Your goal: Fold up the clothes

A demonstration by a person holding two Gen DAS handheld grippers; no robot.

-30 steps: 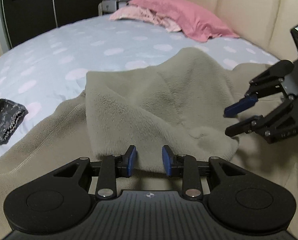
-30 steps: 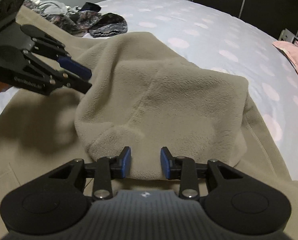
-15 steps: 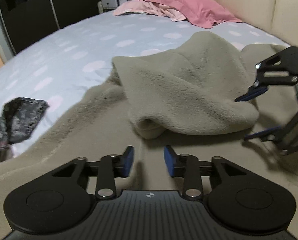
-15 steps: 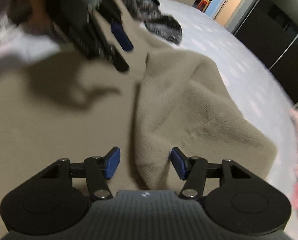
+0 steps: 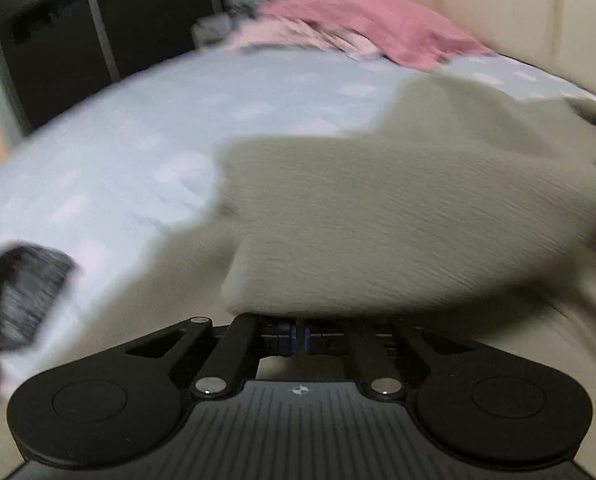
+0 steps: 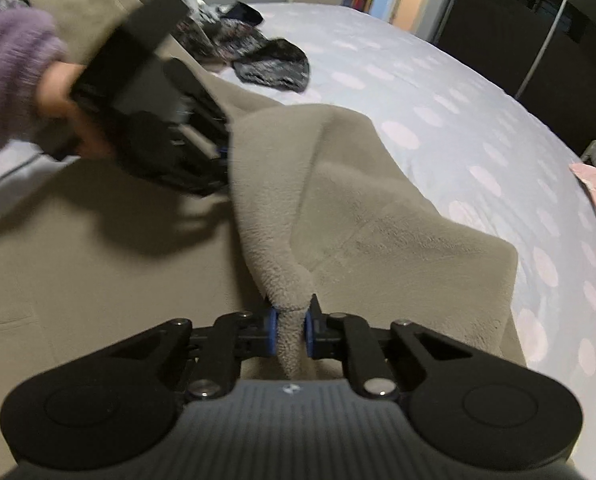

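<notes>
Bed (image 6: 437,92) bears fleece (image 6: 369,216); both jaws pinch its edge.

We identify a home bedroom. A bed (image 5: 146,132) with a pale blue, white-dotted sheet fills both views; a pink pillow (image 5: 377,36) lies at one o'clock against a cream padded headboard (image 5: 497,4). Dark wardrobe doors (image 6: 537,32) stand at two o'clock, and loose garments (image 6: 258,56) lie at eleven o'clock.
</notes>
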